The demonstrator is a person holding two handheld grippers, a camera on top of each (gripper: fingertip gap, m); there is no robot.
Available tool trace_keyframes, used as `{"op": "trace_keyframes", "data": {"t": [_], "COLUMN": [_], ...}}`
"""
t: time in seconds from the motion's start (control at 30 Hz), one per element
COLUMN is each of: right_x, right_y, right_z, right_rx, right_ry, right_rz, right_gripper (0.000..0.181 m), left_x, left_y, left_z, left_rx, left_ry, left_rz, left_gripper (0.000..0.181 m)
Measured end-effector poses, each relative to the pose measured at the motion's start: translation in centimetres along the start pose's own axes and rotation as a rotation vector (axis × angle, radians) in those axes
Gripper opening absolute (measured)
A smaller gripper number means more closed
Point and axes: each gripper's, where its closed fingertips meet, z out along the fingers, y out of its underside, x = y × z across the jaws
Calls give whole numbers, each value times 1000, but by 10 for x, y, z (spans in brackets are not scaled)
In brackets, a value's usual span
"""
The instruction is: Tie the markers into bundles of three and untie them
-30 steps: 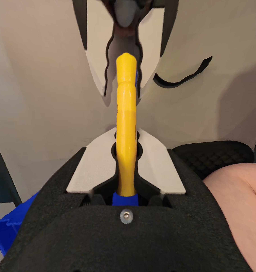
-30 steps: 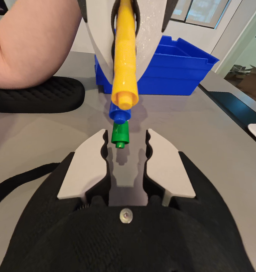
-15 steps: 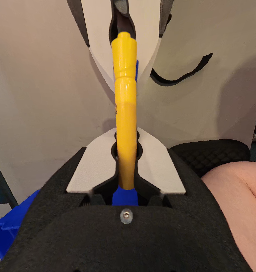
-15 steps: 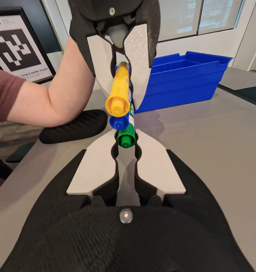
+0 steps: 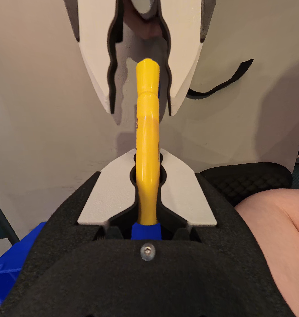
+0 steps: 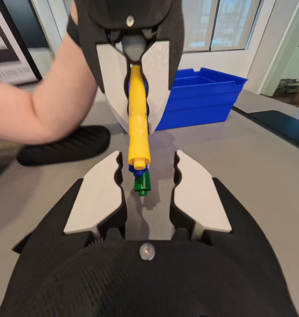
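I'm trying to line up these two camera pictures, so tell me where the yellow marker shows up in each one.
Left wrist view: the yellow marker runs up the picture's middle, clamped in the left gripper, its far end between the open right gripper's fingers.
Right wrist view: the yellow marker hangs top centre from the left gripper, pointing at the camera, above the blue and green markers.
Shared landmark: the black padded rest under the person's arm.

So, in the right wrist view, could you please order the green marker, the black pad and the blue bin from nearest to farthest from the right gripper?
1. green marker: between the open fingers of the right gripper, lowest of the held stack.
2. black pad: farther back on the left, under the person's arm.
3. blue bin: farthest, back right on the table.
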Motion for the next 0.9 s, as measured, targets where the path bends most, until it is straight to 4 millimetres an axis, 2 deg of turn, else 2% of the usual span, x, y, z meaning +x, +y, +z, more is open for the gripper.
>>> {"op": "trace_keyframes", "data": {"t": [0.13, 0.2, 0.37, 0.47, 0.63, 0.67, 0.73, 0.9], "right_x": [2, 0, 5, 5, 8, 6, -5, -7], "right_y": [2, 1, 7, 14, 20, 21, 21, 17], "right_z": [-6, -8, -2, 7, 18, 18, 17, 16], "right_rx": [-211, -283, -198, -225, -213, -208, -193, -189], "right_ry": [94, 110, 157, 128, 112, 93, 13, -10], "right_rz": [-299, -363, -236, -234, -226, -205, -175, -138], "right_gripper": [62, 62, 68, 70, 52, 46, 20, 19], "left_x": [-1, -1, -4, -4, 0, 1, 1, 2], "left_y": [0, -1, 2, 1, -3, -3, -2, 0], "left_z": [2, 3, -2, -3, -5, -5, -6, -5], "left_rx": [-14, -10, 17, 19, 33, 34, 34, 24], "left_ry": [1, 2, -6, -12, -9, -7, -8, -3], "left_rz": [-1, 2, -20, -12, 6, 7, 8, 7], "left_gripper": [19, 19, 19, 19, 19, 19, 19, 19]}}
